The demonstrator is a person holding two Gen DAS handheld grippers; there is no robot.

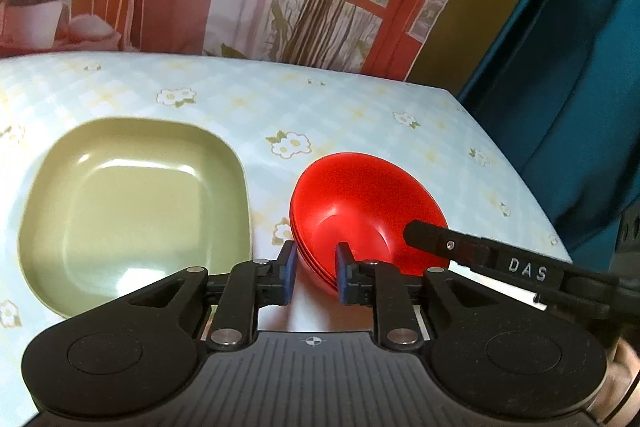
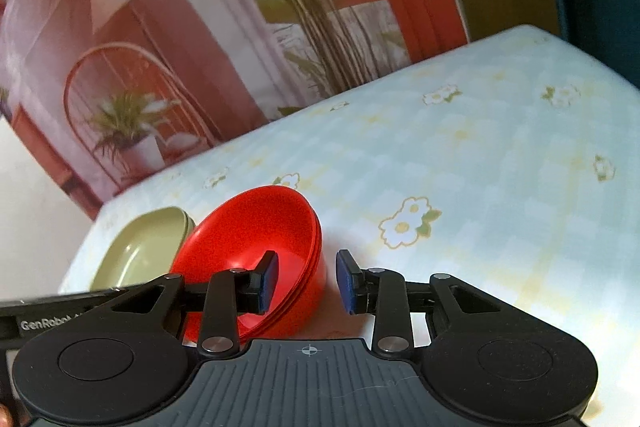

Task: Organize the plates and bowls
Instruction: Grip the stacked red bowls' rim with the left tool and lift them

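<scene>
Red bowls [image 1: 360, 203] nested, mouths upward

Red bowls [image 1: 360, 203], nested (three rims showing), sit upright on the near right; green square plates [image 1: 132, 207], stacked, lie just left.

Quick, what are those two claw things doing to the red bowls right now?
Left gripper: open, straddling the rim of the stacked glossy red plastic bowls, not pressing.
Right gripper: open, straddling the opposite rim.

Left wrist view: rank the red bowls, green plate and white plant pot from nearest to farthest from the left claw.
1. Red bowls: rim between the left claw's fingers.
2. Green plate: just left.
3. White plant pot: far left, beyond the table.
</scene>
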